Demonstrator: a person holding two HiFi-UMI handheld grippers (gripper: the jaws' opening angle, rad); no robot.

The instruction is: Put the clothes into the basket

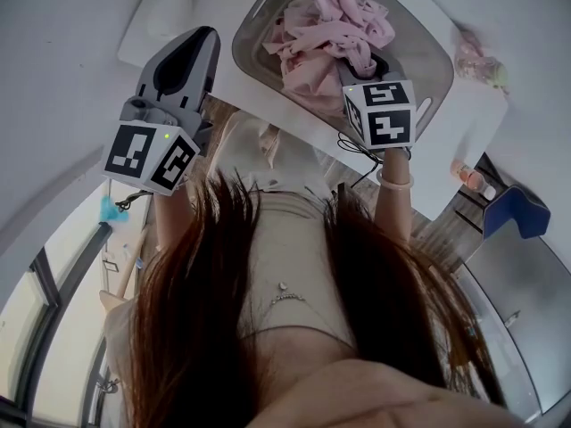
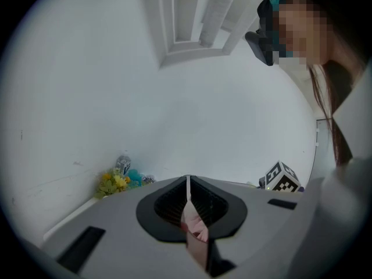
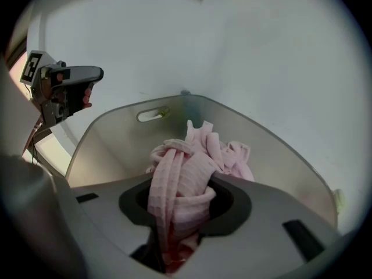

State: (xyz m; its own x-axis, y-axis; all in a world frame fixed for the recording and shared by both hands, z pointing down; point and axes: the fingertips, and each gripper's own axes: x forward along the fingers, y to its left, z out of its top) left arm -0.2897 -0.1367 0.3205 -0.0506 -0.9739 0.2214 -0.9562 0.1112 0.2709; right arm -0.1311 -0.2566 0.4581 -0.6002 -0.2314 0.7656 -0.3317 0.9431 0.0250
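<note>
White tabletop bears the grey oval plastic basket; the right gripper clenches a pink ribbed garment bunched inside it; best let go low, well within the walls; the left gripper, closed and empty, hangs clear at left.

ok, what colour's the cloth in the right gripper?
The cloth is pale pink with a ribbed texture; it shows best in the right gripper view.
</note>
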